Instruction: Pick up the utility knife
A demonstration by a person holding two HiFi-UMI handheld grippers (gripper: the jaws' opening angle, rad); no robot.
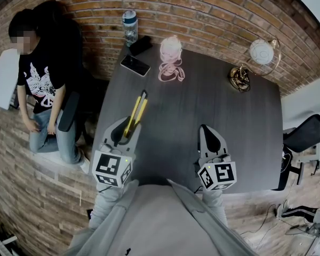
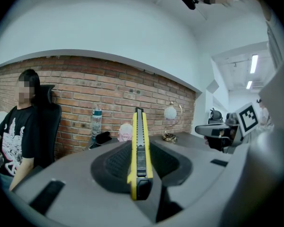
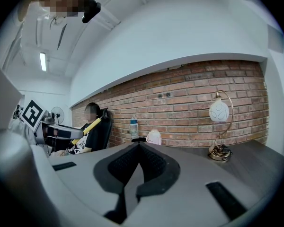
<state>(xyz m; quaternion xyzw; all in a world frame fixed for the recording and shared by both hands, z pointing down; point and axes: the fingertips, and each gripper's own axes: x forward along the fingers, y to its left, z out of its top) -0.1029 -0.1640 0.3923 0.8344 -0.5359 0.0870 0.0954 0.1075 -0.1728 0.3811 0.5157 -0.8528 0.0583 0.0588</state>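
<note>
Clamping its jaws on the rear of the yellow utility knife (image 1: pixel 138 107), the left gripper (image 1: pixel 128 126) is holding it over the dark tabletop (image 1: pixel 213 105); the right gripper (image 1: pixel 205 129) is hovering alongside, jaws together, empty.

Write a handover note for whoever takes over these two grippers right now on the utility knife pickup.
Left gripper: shut on the yellow utility knife, gripping its rear part, with the knife pointing away toward the brick wall.
Right gripper: jaws together, nothing between them, held over the near side of the table.
Done: the knife is picked up and looks clear of the tabletop.
Left: nothing on the pickup itself; just hold the grip steady.
</note>
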